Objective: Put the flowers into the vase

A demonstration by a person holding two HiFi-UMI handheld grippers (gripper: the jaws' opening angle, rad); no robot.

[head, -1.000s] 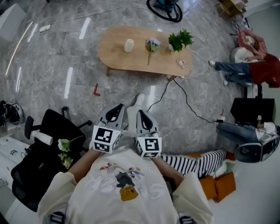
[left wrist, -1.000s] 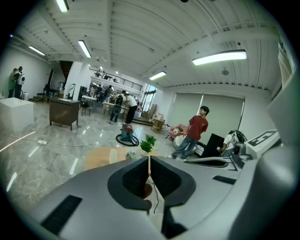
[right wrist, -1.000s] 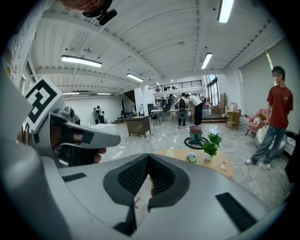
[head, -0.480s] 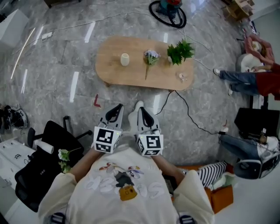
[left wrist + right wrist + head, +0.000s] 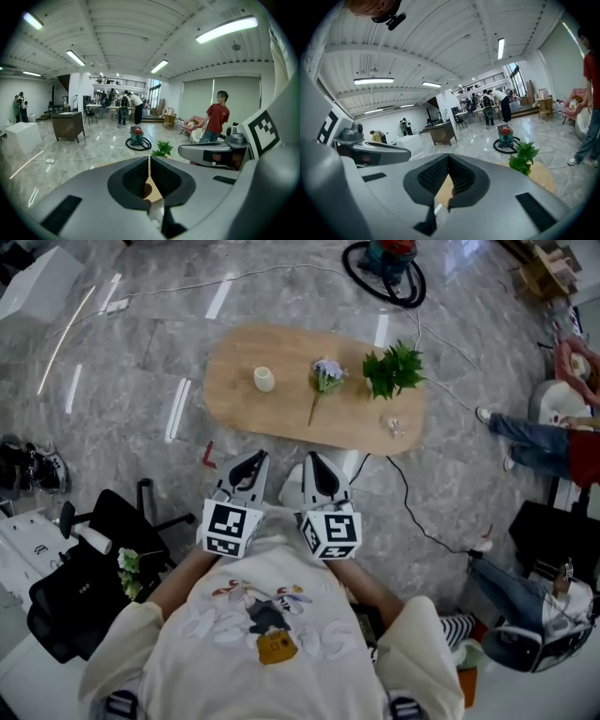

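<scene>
The 2 grippers are held just ahead of the person's chest, well short of the counter [image 5: 281, 418]. Left gripper [image 5: 251, 461]: fingers together, nothing between them. Right gripper [image 5: 316, 461]: fingers together, empty. This closed carry appears suited to the approach, since no grasp is due yet. The flower [image 5: 324, 377] lies flat on the counter, stem toward the person, which favours a stem grasp. The vase [image 5: 263, 379] stands upright to its left, apart, mouth up to receive it.

Oval wooden counter [image 5: 272, 413] stands on grey marble floor [image 5: 141, 343]. One flower [image 5: 325, 381] lies flat mid-counter. White vase [image 5: 263, 379] upright, well left of the flower. Green plant [image 5: 394, 369] near its right. Small pale item [image 5: 394, 426] right of the flower at the near edge, not identifiable.
</scene>
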